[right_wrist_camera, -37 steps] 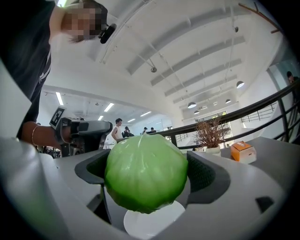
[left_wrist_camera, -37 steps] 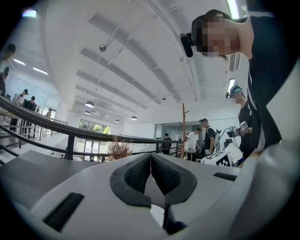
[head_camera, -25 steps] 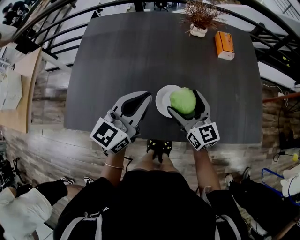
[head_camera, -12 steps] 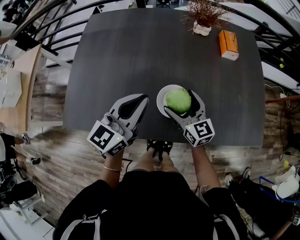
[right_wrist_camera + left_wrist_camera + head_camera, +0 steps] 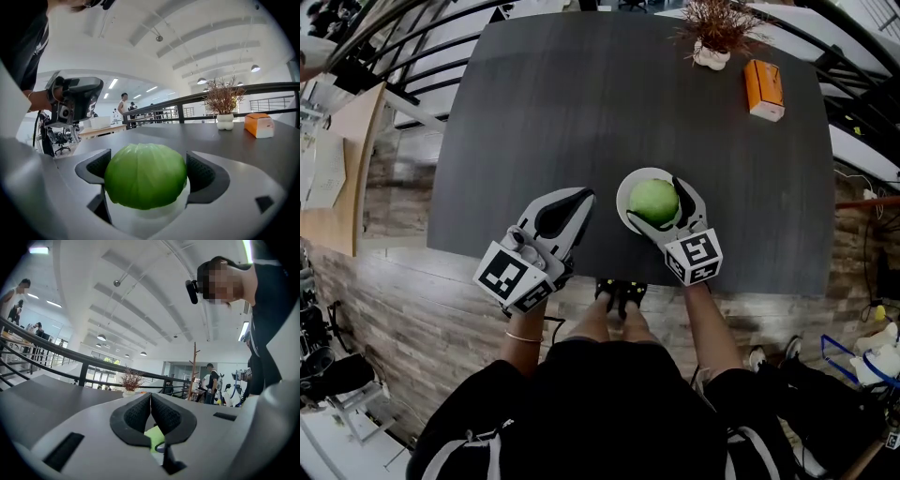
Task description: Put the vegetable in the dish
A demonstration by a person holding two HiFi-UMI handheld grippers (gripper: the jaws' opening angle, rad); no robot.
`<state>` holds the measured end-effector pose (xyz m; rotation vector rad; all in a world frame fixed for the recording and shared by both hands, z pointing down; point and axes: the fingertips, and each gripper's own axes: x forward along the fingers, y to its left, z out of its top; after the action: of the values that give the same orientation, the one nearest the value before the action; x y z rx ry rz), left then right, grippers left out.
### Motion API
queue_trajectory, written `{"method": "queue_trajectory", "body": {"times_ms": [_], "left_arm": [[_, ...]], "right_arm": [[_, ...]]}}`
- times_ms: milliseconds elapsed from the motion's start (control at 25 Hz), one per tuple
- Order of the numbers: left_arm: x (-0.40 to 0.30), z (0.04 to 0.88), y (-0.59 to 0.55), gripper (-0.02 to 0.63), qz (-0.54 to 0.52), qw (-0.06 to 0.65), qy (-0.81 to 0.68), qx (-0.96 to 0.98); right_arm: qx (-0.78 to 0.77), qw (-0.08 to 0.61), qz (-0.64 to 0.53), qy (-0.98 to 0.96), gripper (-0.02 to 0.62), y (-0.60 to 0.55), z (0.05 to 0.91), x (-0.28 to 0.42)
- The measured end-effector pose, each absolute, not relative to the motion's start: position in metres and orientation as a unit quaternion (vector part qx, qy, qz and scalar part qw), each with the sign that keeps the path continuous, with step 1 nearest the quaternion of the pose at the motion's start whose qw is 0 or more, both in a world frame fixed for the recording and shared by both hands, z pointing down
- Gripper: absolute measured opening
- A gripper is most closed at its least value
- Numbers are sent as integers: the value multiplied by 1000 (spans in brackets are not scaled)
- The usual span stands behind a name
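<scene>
Where the head view looks down on the dark table (image 5: 581, 103), the right gripper (image 5: 652, 200) stands with its jaws on either side of a round green cabbage (image 5: 656, 199), directly over the white dish (image 5: 625, 199) near the table's front edge. I judge the step in hand to be the setting-down. The left gripper (image 5: 578, 198) is just left of the dish, apart from it and taking no part. From the left gripper view, that gripper's dark pads (image 5: 136, 416) meet along a thin line with nothing between them. From the right gripper view, the pads press the cabbage at both flanks and the dish's white shows right beneath it, though whether it rests there or hangs just above I cannot tell. It is a smooth, faintly veined, tightly wrapped ball, wider than tall, probably firm yet apt to roll. The next move, as I judge it, calls for lowering until the dish bears it, parting the jaws gently, and drawing back without nudging it.
</scene>
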<state>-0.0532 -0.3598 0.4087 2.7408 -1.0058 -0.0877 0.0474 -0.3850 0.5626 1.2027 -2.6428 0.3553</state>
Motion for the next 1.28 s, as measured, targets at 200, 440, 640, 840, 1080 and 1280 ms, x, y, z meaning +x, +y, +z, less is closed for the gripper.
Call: {"method": "queue_trajectory", "body": {"times_ms": [200, 440, 640, 840, 1080, 1280], "left_arm": [[-54, 411, -360, 11, -26, 112, -345, 932], [-54, 410, -361, 11, -26, 112, -343, 932], [-52, 410, -360, 11, -25, 109, -341, 933], [-52, 410, -359, 11, -24, 109, -341, 933], [-52, 410, -357, 11, -22, 108, -339, 934], [-53, 410, -358, 11, -21, 108, -342, 933]], "right_arm": [[410, 101, 127, -898, 506, -391, 562, 48], [405, 114, 123, -899, 506, -392, 569, 49], [395, 147, 106, -900, 506, -390, 578, 46], [392, 157, 105, -900, 506, -390, 581, 46], [391, 172, 106, -898, 506, -391, 584, 43], [385, 199, 105, -895, 506, -391, 590, 42]]}}
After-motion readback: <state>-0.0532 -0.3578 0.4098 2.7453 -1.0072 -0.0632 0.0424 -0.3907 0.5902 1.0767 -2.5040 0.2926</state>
